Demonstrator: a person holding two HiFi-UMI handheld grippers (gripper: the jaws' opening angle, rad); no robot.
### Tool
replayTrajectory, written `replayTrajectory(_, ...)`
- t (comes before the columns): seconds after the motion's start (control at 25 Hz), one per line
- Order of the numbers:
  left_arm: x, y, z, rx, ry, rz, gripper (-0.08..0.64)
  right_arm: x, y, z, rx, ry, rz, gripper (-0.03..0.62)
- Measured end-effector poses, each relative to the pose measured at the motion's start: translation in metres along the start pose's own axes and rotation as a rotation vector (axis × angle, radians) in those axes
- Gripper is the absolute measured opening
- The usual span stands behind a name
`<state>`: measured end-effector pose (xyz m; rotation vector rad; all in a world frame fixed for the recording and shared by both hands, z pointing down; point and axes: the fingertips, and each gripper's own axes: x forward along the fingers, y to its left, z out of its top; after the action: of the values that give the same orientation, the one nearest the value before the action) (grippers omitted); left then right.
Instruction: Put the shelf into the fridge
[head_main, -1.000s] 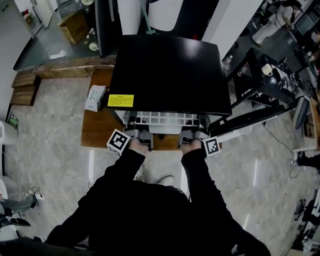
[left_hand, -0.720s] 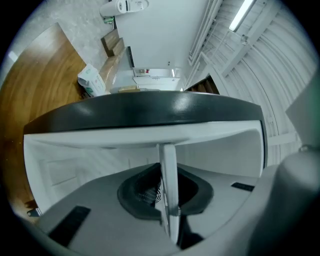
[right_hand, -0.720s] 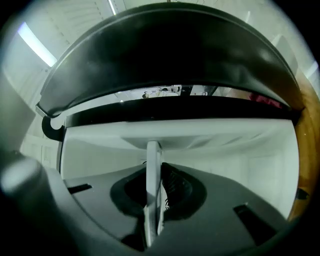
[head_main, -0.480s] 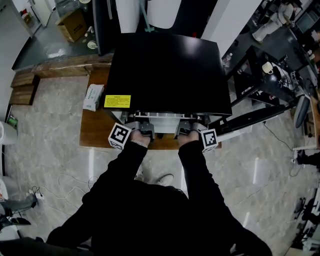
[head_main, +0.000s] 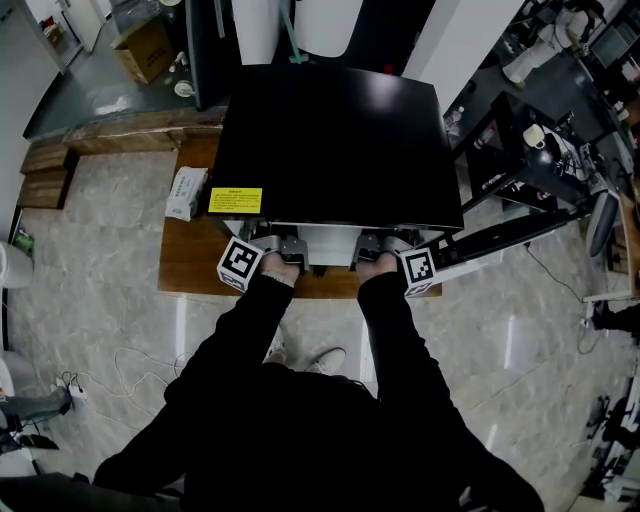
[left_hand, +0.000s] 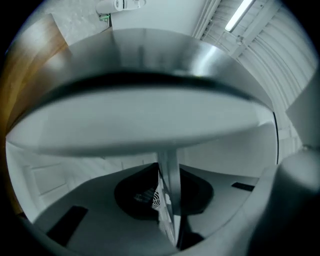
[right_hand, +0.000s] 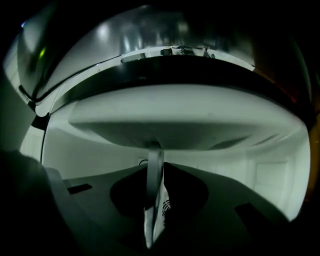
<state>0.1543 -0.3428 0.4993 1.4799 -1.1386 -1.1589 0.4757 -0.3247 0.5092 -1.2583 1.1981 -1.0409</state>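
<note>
The black fridge (head_main: 335, 140) stands on a low wooden table (head_main: 195, 262), seen from above. Only the front rim of the white shelf (head_main: 328, 240) shows at the fridge's open front; the rest is hidden inside. My left gripper (head_main: 292, 246) holds that rim at the left, and its jaws are opening slightly with the rim still between them. My right gripper (head_main: 372, 246) is shut on the rim at the right. In the left gripper view the rim (left_hand: 140, 120) crosses just past the narrow jaws (left_hand: 167, 165). The right gripper view shows the same rim (right_hand: 185, 120) at its jaws (right_hand: 155, 165).
The fridge door (head_main: 505, 238) stands swung open to the right. A yellow label (head_main: 235, 201) sits on the fridge top. A white tissue pack (head_main: 185, 193) lies on the table's left part. Black frames and cables crowd the right side; a cardboard box (head_main: 150, 50) is far left.
Both grippers have moved forward toward the fridge. The shelf's white grid, visible in front a second ago, has slid inside, leaving only its front rim showing.
</note>
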Motion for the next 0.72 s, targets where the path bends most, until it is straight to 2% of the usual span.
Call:
replayTrajectory(0.04, -0.002, -0.002, -0.002, 0.016, 0.015, -0.014, 0.039, -0.001, -0.001, 0.0, -0.02, 0.022, 0.012, 0.036)
replayTrajectory(0.12, -0.009, -0.006, -0.007, 0.053, 0.051, -0.034, 0.061, -0.01, 0.0, -0.006, -0.05, 0.076, 0.021, 0.095)
replayTrajectory(0.2, -0.022, -0.01, -0.018, 0.069, 0.096, -0.049, 0.07, -0.027, 0.001, -0.018, -0.081, 0.138, 0.017, 0.108)
replayTrajectory(0.28, -0.038, -0.016, -0.033, 0.084, 0.16, -0.071, 0.092, -0.048, 0.003, -0.033, -0.124, 0.209, 0.005, 0.131)
replayTrajectory(0.36, -0.061, -0.018, -0.047, 0.14, 0.247, -0.076, 0.097, -0.069, 0.008, -0.046, -0.204, 0.293, 0.009, 0.132)
replayTrajectory(0.44, -0.085, -0.022, -0.06, 0.255, 0.371, -0.103, 0.097, -0.088, 0.015, -0.055, -0.313, 0.378, 0.027, 0.098)
replayTrajectory(0.48, -0.097, -0.027, -0.067, 0.321, 0.441, -0.135, 0.097, -0.097, 0.02, -0.059, -0.362, 0.418, 0.045, 0.049)
replayTrajectory(0.56, -0.12, -0.045, -0.077, 0.47, 0.56, -0.214, 0.095, -0.112, 0.037, -0.068, -0.458, 0.495, 0.103, 0.013)
replayTrajectory(0.72, -0.159, -0.093, -0.085, 0.739, 0.686, -0.359, 0.089, -0.148, 0.082, -0.094, -0.739, 0.656, 0.293, 0.006)
